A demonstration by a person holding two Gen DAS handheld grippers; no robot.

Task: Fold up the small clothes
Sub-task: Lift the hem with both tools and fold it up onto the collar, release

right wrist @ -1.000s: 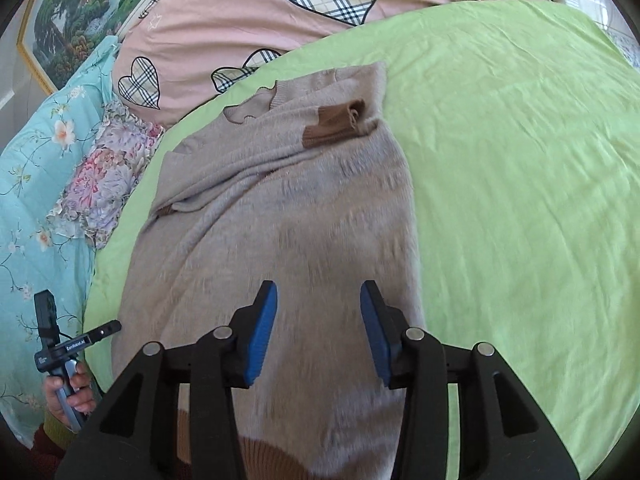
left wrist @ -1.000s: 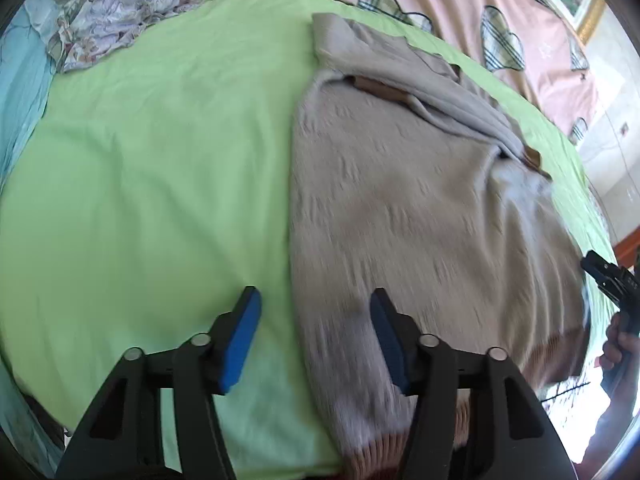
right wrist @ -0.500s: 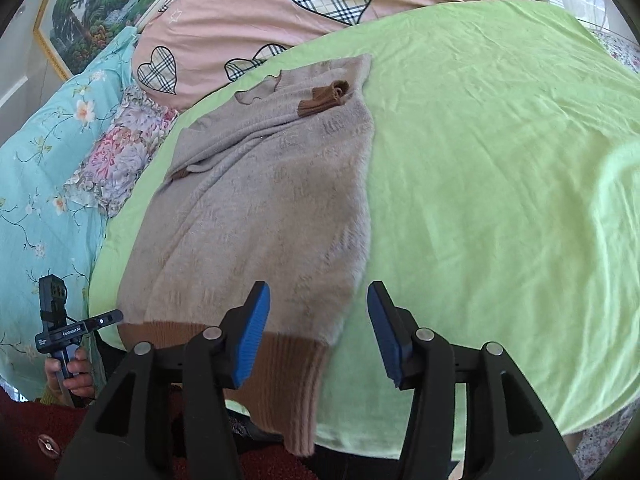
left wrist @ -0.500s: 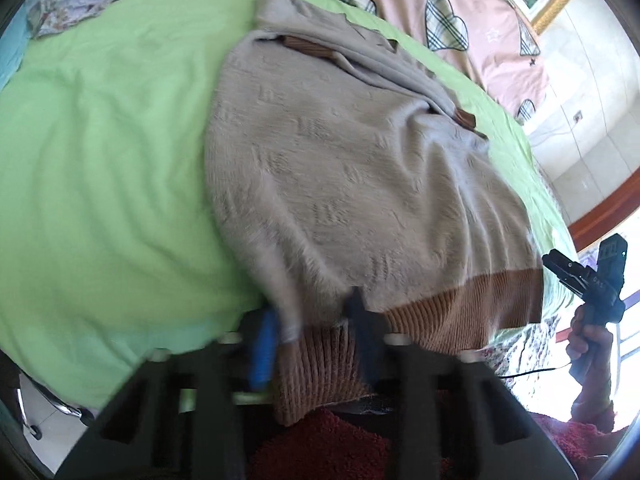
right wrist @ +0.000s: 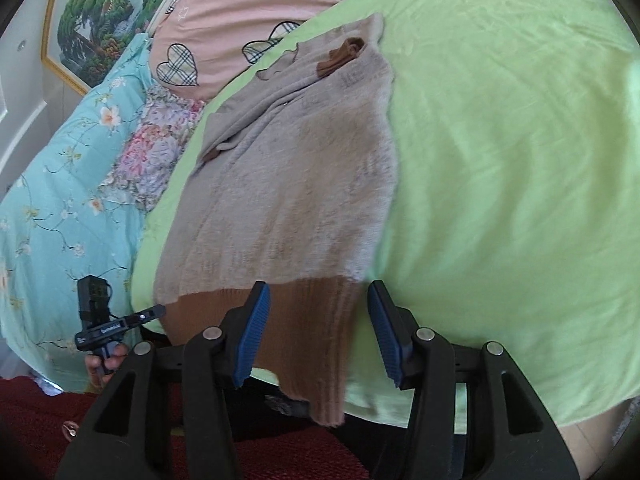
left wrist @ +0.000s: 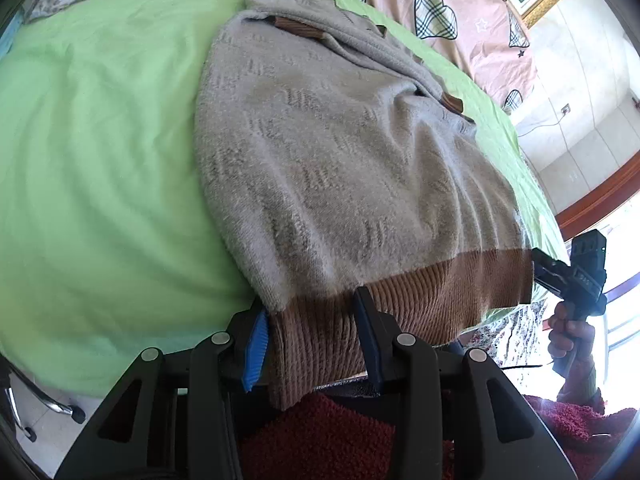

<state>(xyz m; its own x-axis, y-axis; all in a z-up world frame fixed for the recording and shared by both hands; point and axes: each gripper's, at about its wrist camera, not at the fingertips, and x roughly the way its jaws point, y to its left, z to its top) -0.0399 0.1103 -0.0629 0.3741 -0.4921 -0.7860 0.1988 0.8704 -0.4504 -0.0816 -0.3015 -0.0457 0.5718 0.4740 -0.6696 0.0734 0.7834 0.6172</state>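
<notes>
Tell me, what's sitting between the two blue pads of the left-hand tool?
In the left wrist view, the sweater's brown ribbed hem sits between the left gripper's pads, which are apart.

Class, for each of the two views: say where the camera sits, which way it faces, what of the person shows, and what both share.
Left wrist: behind the left tongs, facing up the bed along the sweater; the right hand shows.
Right wrist: behind the right tongs, facing the pink pillow; left-hand fingers show.
Shared: sweater, brown hem, green sheet.
</notes>
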